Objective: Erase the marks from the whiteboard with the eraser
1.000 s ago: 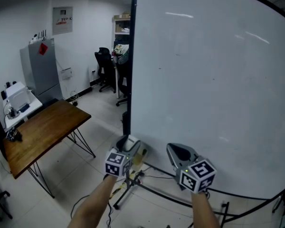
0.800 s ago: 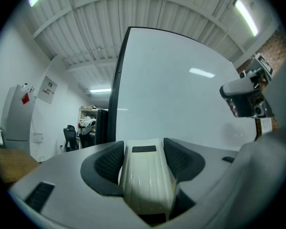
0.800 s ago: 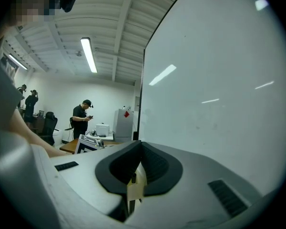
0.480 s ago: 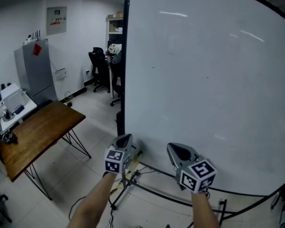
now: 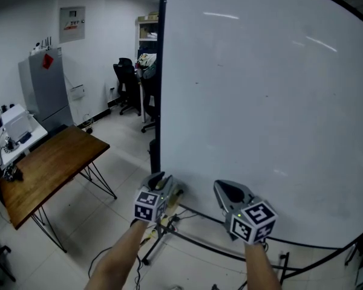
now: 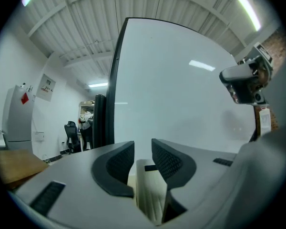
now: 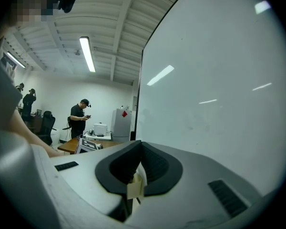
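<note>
The big whiteboard stands upright in front of me, nearly bare, with only a few tiny dark specks on it. Both grippers are held low before its bottom edge and point level at it. My left gripper is near the board's left edge. In the left gripper view its jaws stand a narrow gap apart and are opening, with only the board seen past them and nothing between them. My right gripper has its jaws together at the tips, holding nothing. No eraser shows in any view.
A wooden table stands at the left, with a grey cabinet and a white machine behind it. Office chairs sit beyond the board's black edge. The board's stand legs and cables run across the floor below. A person stands far off.
The left gripper's jaws went from wide apart to nearly together, then parted slightly. The head view shifted a little, so the board's edge sits further left. The right gripper kept still.
</note>
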`<act>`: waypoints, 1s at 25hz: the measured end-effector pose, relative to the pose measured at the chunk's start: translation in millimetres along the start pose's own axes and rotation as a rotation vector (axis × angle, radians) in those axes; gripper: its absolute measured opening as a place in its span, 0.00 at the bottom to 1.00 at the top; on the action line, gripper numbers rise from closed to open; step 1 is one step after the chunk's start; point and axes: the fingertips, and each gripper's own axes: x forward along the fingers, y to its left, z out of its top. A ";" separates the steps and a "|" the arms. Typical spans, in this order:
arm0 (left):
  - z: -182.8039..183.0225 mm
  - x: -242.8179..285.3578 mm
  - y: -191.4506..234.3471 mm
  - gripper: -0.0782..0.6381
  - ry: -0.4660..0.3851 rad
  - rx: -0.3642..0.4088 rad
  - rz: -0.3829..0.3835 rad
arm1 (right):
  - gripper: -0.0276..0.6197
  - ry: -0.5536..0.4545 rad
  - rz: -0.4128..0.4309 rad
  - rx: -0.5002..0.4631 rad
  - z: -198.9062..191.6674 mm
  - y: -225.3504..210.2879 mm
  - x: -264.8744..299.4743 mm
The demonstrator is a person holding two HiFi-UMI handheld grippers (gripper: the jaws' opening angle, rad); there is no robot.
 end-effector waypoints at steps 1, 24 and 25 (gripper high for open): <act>-2.8 -0.1 -2.4 0.27 0.005 0.006 -0.011 | 0.04 0.000 0.003 0.000 -0.2 0.6 1.1; -25.6 13.8 -12.2 0.45 0.265 0.058 -0.036 | 0.04 -0.011 0.002 0.007 2.2 -2.6 -3.8; -26.1 13.8 -12.1 0.47 0.269 0.055 -0.031 | 0.04 -0.011 0.003 0.008 1.9 -2.7 -3.8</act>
